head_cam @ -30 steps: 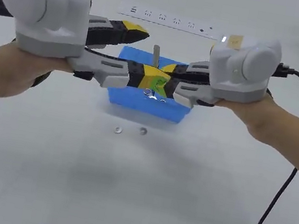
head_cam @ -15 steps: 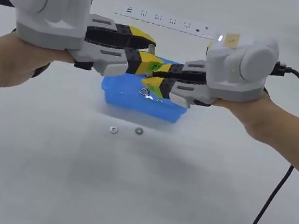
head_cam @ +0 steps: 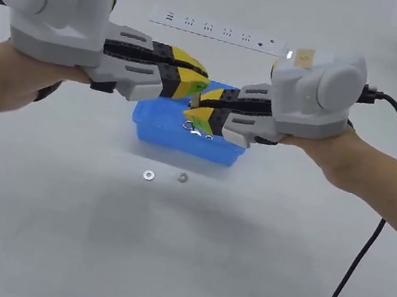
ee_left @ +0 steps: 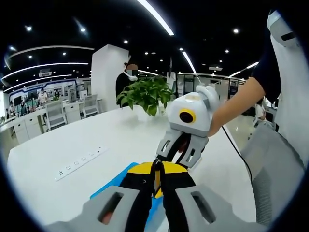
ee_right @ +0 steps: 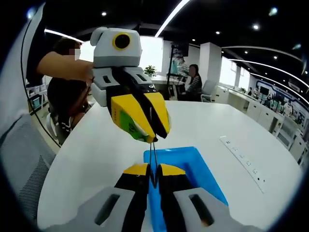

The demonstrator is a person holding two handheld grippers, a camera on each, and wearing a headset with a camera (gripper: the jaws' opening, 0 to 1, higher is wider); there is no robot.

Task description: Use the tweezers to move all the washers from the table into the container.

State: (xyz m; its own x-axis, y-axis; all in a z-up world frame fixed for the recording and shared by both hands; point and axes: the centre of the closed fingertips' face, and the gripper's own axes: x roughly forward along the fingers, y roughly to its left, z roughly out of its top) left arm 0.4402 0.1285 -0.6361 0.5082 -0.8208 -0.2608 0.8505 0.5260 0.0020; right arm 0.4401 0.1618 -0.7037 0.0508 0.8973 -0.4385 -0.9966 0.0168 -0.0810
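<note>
A blue container (head_cam: 155,127) sits mid-table with a few washers (head_cam: 188,124) inside. Two more washers (head_cam: 149,175) (head_cam: 183,178) lie on the white table just in front of it. My left gripper (head_cam: 200,82) and right gripper (head_cam: 190,120) meet tip to tip above the container. In the right gripper view the thin tweezers (ee_right: 153,157) run from my right gripper (ee_right: 154,171) up into the left gripper's (ee_right: 145,123) yellow tips. Both pairs of jaws look shut on the tweezers. In the left gripper view my left gripper (ee_left: 158,169) points at the right gripper (ee_left: 186,125).
A white power strip (head_cam: 215,28) lies behind the container. A black cable (head_cam: 365,245) trails from the right gripper down the right side. In the gripper views, people, a plant (ee_left: 145,96) and chairs are seen beyond the table.
The left gripper's tips have swung right, above the right gripper's tips, over the container. The tweezers' end that stood up behind the grippers a second ago is out of sight. The washers lie unmoved.
</note>
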